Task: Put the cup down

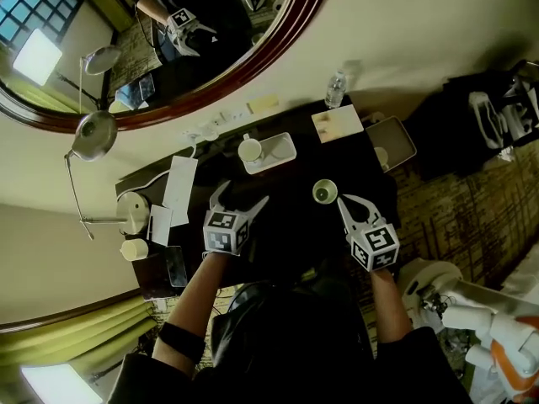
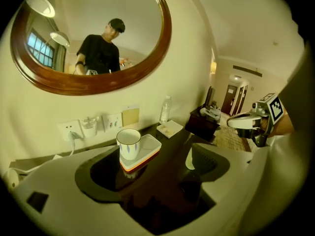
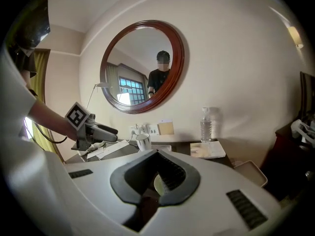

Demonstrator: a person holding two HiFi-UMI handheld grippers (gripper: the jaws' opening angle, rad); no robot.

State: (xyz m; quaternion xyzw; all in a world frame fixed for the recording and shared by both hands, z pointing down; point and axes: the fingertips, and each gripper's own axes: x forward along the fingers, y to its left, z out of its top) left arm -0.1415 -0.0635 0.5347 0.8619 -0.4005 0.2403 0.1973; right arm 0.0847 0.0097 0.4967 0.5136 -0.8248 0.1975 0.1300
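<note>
Now, your left gripper (image 1: 242,192) hangs released and empty, short of the tray (image 1: 282,146). There the tall white cup (image 1: 250,150) stands near the table's (image 1: 290,194) back edge; drift forward and you knock it. Right of the table's middle, your clenched right gripper (image 1: 342,201) seems to pinch the small cup (image 1: 325,193) by its rim. Release it tilted and it topples.

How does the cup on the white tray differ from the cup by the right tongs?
The tray cup stands on the white tray; the other cup stands directly on the dark table. The tray cup looks white inside, the other cup greenish. Both are upright, mouths up.
</note>
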